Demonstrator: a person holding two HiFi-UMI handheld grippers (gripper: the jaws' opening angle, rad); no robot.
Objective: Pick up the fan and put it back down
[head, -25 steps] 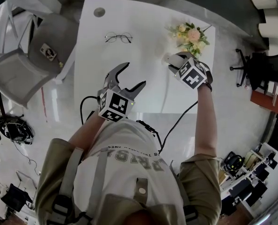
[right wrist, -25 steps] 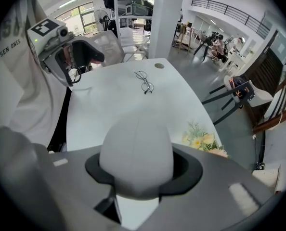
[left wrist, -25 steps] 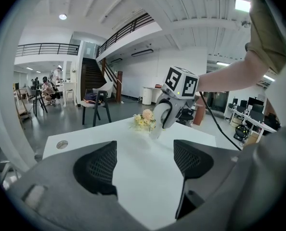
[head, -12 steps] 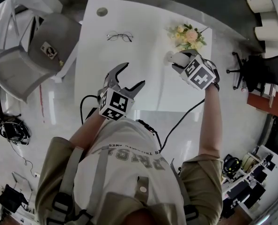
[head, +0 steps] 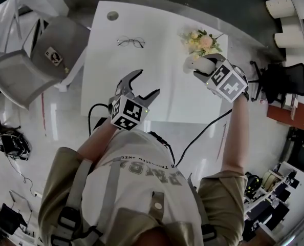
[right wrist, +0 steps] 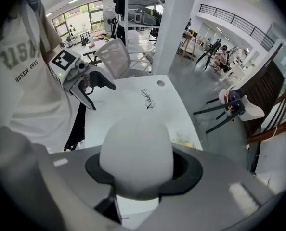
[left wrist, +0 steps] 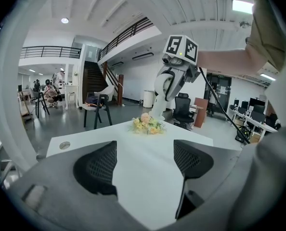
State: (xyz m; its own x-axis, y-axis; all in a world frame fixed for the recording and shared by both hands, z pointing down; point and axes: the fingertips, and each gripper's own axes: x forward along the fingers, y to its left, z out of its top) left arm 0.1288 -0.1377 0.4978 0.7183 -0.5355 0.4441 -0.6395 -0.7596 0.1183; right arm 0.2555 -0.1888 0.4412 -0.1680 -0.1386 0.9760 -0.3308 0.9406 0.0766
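Left gripper: my left gripper [left wrist: 145, 150] hovers low over the near part of the white desk [head: 118, 60] and tips gently downward.
Left fingers: my fingers [left wrist: 97, 170] stand wide apart, and the white desk top shows between their dark mesh pads.
Left cube: the marker cube [head: 127, 114] sits at the back of that gripper, closest to my chest.
Right gripper: my right gripper [right wrist: 142, 170] reaches further out on my right side and points steeply down.
Right fingers: closed around the fan [right wrist: 136, 148], with the dark pads hugging both sides of its rounded body.
Fan: white and smooth, dome-shaped seen from above. It is in my right grip, held up off the desk. In the left gripper view it hangs beneath the gripper, with its lower end just above the flowers [head: 200, 41].
Cable: a black cable [head: 203, 132] runs from my right gripper back toward me, past the near edge of the desk.
Flowers: a small bunch in pale yellow and pink, at the far right of the desk, just beyond the fan.
Glasses: thin-rimmed glasses [head: 130, 41] lie flat toward the far side of the desk, well apart from both grippers.
Round hole: a round hole [head: 112, 15] sits near the far left corner of the desk.
Grey chair: a grey chair [head: 34, 68] stands on the floor beside the left edge of the desk.
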